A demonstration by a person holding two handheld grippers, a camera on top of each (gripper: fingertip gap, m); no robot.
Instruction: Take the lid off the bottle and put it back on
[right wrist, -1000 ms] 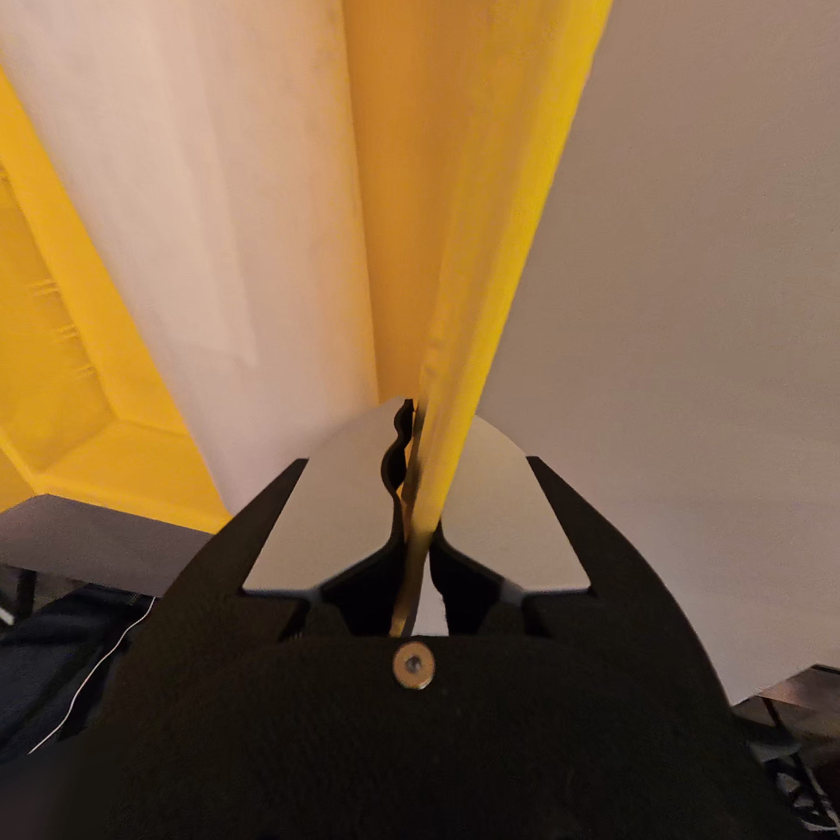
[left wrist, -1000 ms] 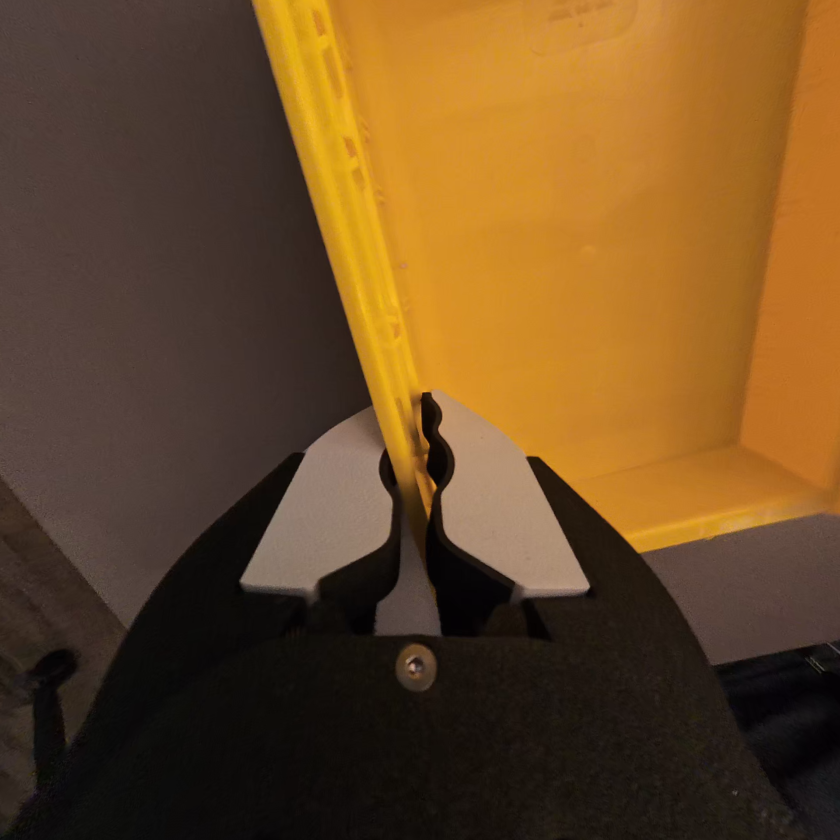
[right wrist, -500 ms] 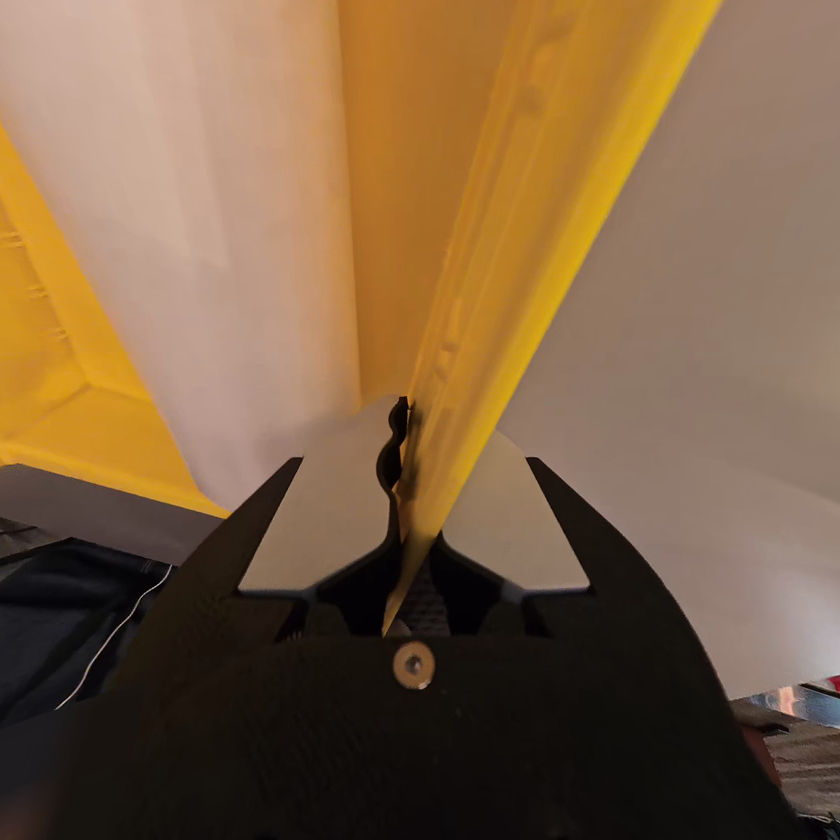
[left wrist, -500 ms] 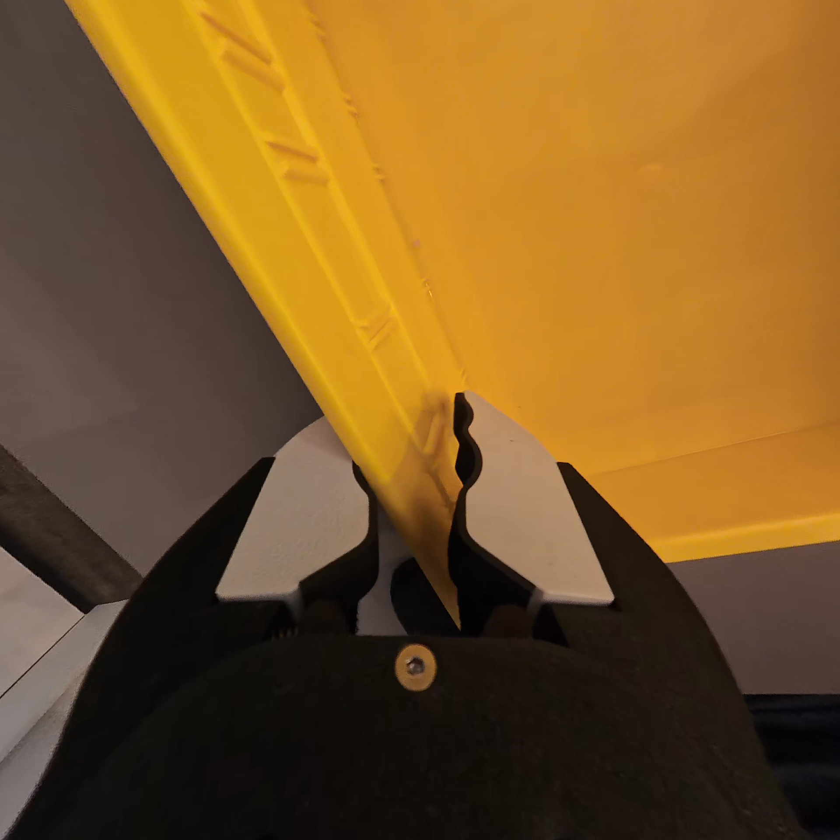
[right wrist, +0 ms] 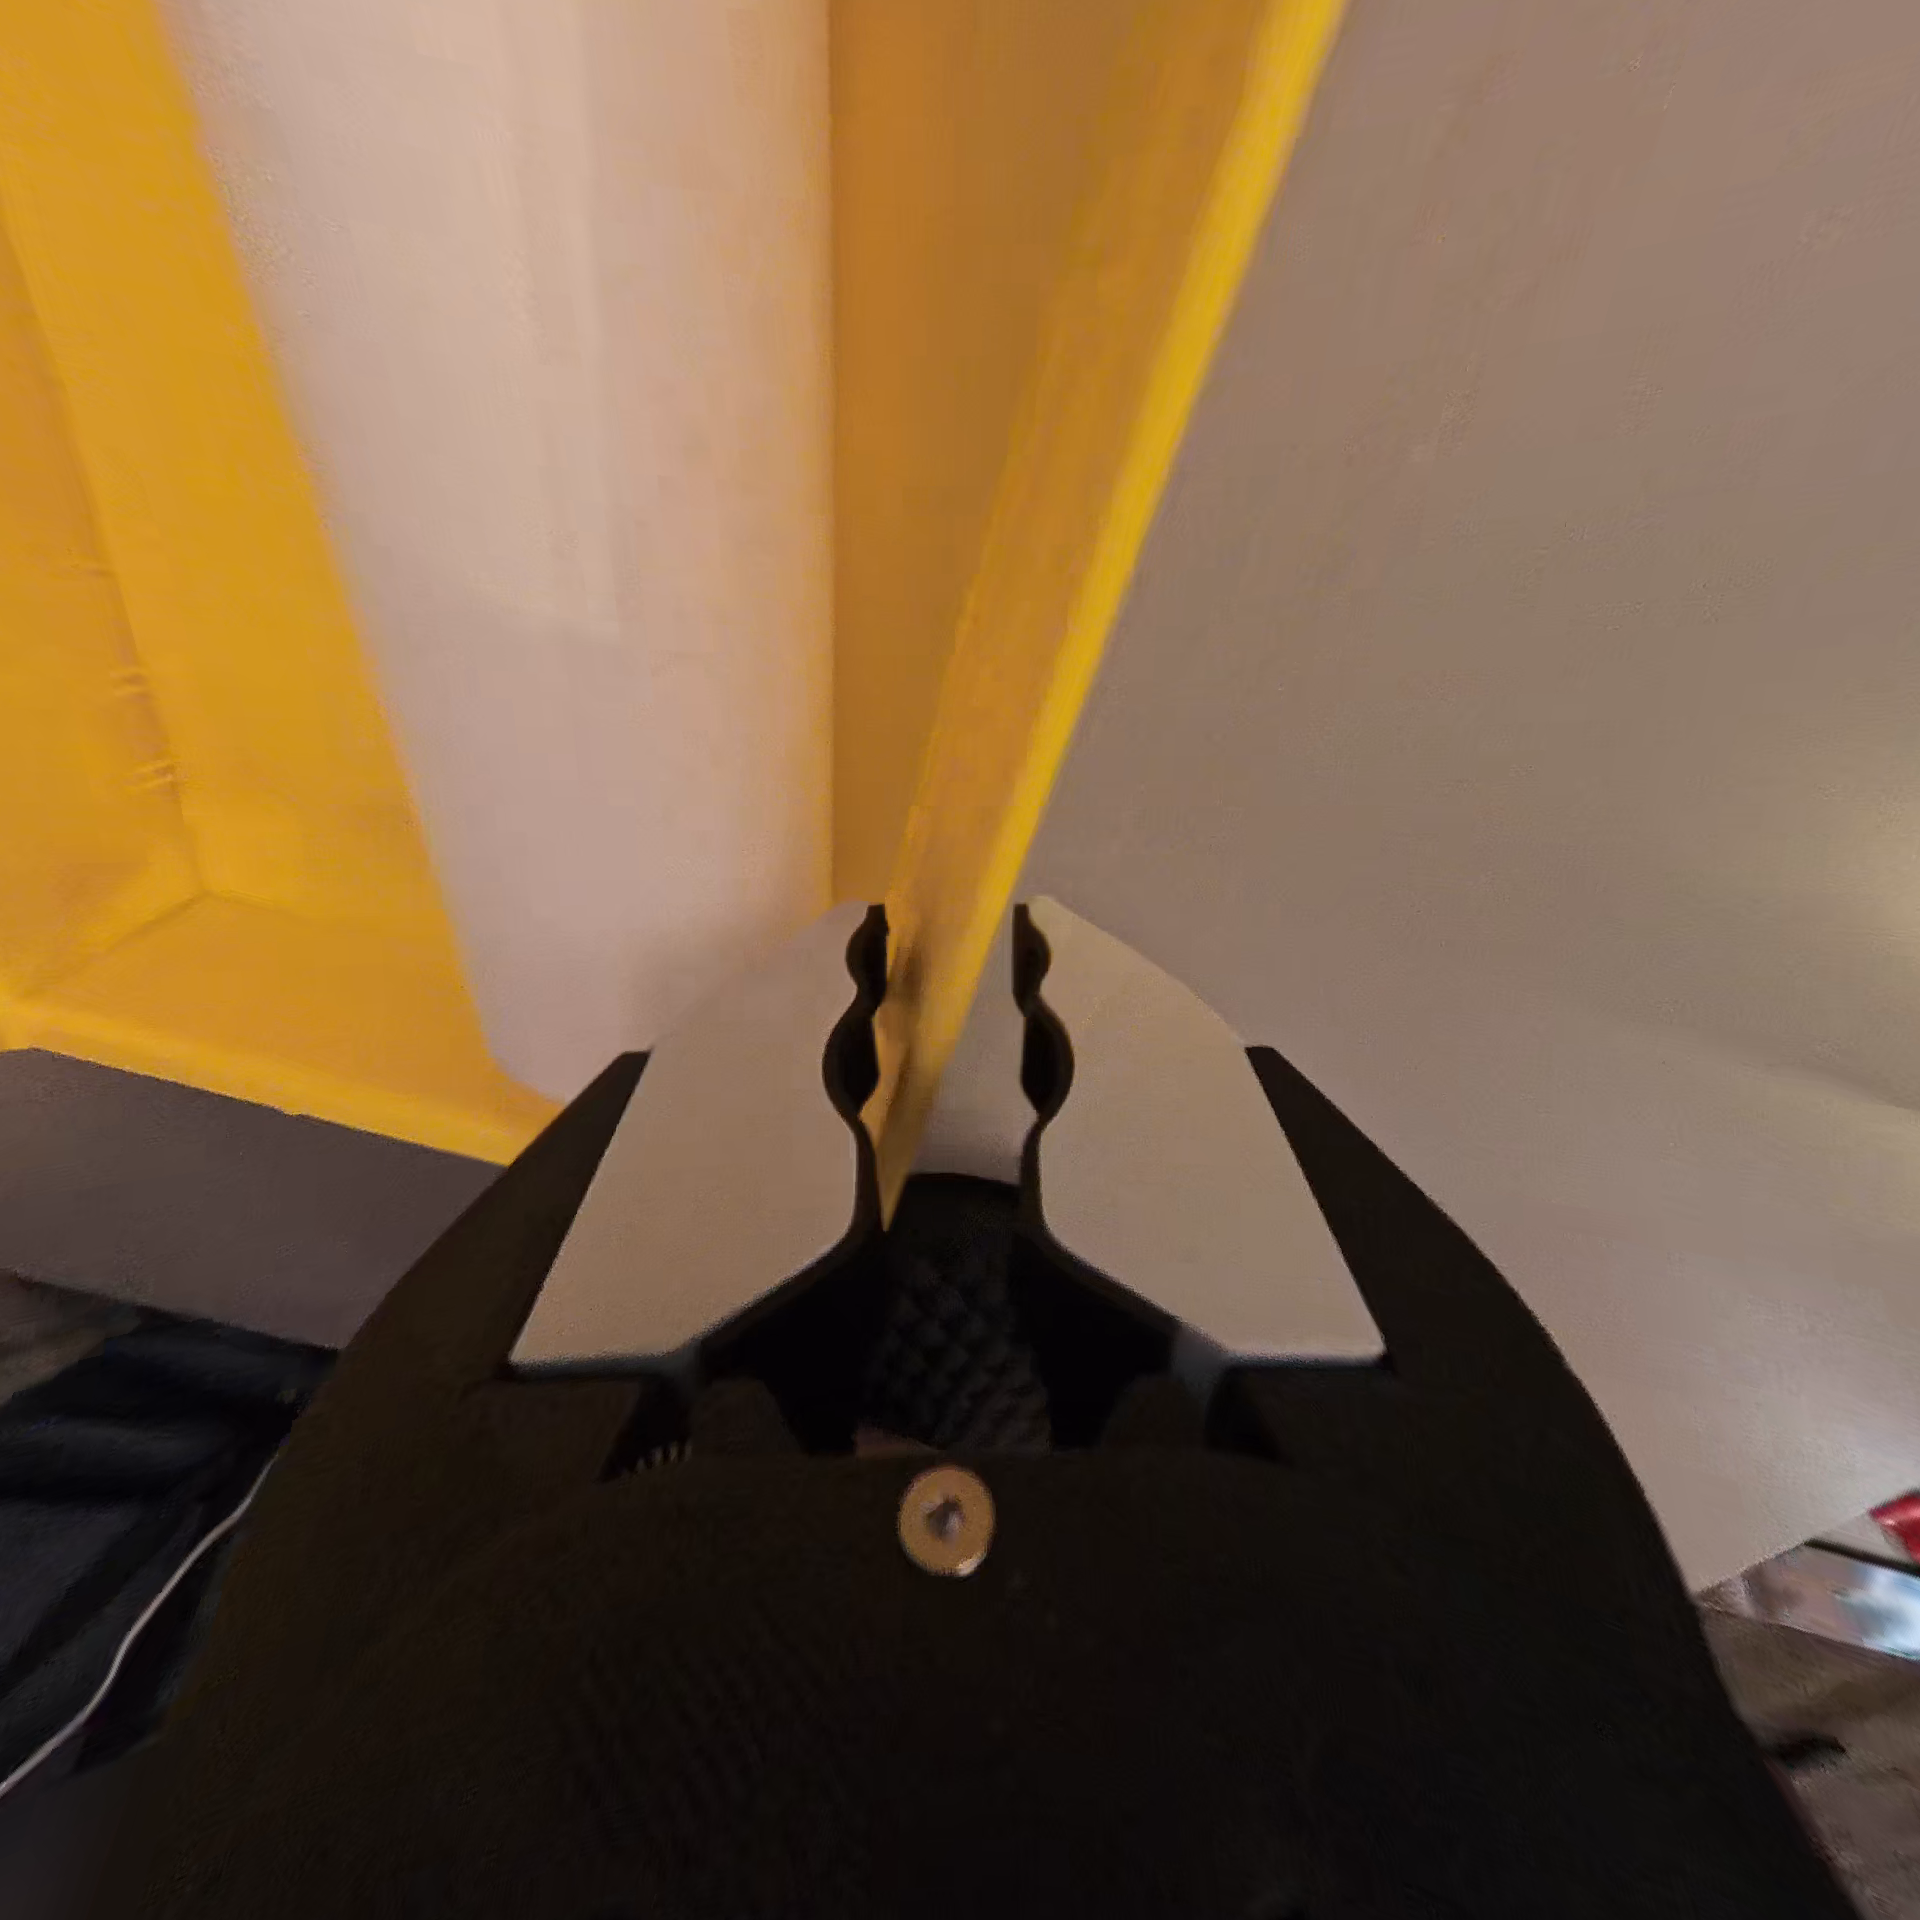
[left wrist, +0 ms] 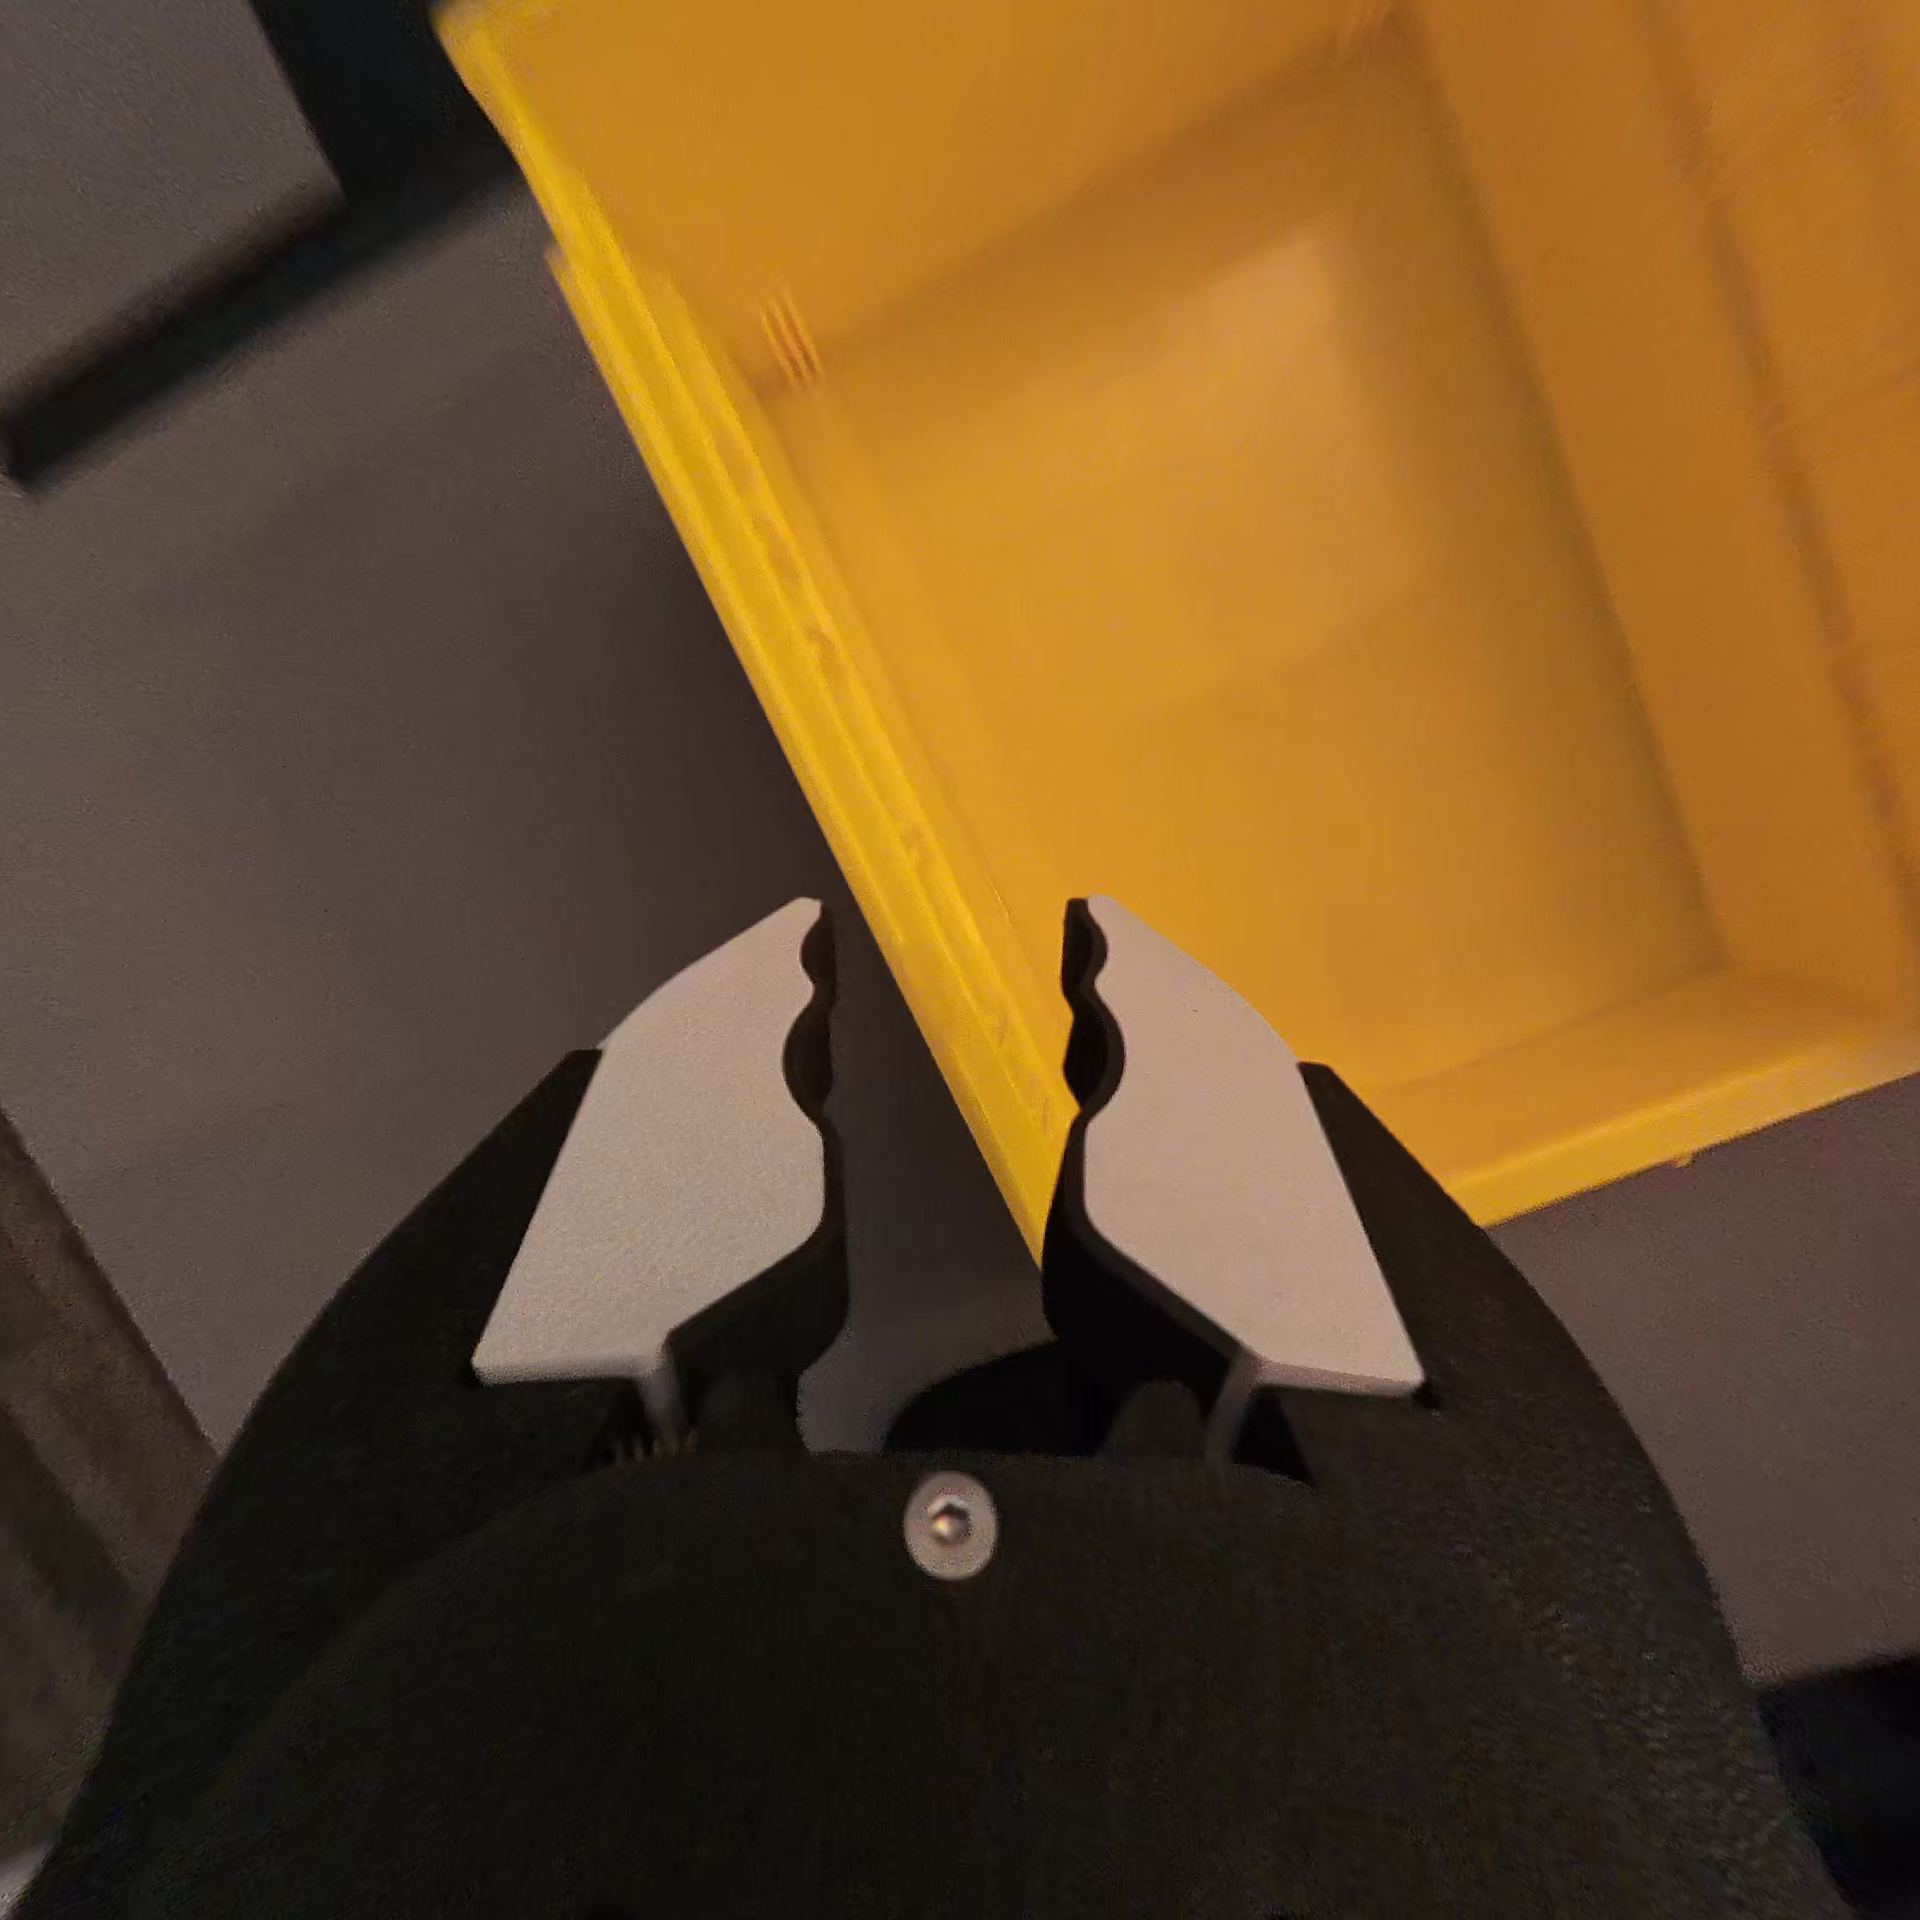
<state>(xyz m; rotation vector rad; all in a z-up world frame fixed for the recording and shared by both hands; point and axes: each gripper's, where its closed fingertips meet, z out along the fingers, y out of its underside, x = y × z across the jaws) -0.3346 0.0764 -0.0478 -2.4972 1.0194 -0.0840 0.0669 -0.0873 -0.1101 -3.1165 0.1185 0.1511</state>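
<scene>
Nearest the cameras, the left claw (left wrist: pixel 945 914) stands with its jaws apart. The rim of a yellow bin (left wrist: pixel 821 665) runs between them, close against the right-hand finger (left wrist: pixel 1195 1143) and clear of the other. The right claw (right wrist: pixel 948 914) is likewise parted, not clamped. The opposite rim of the yellow bin (right wrist: pixel 1091 520) passes between its jaws and lies next to the left-hand finger (right wrist: pixel 748 1122). Whether either finger actually touches the plastic cannot be confirmed through the motion blur. Beyond the left claw the bin's interior shows bare walls and floor, with a grey surface (left wrist: pixel 312 831) alongside. Beyond the right claw a pale panel (right wrist: pixel 571 520) fills the middle ground, its nature unclear. The bottle and its lid are not in view in either picture. The step in hand is judged to be handling of the bin, not yet the lid. To do it well, both claws should act together and level on the two rims, so the bin neither tips nor twists. After that the bottle must be found before any cap work. Count: two claws, one bin as far as can be judged, no bottle and no lid visible.
</scene>
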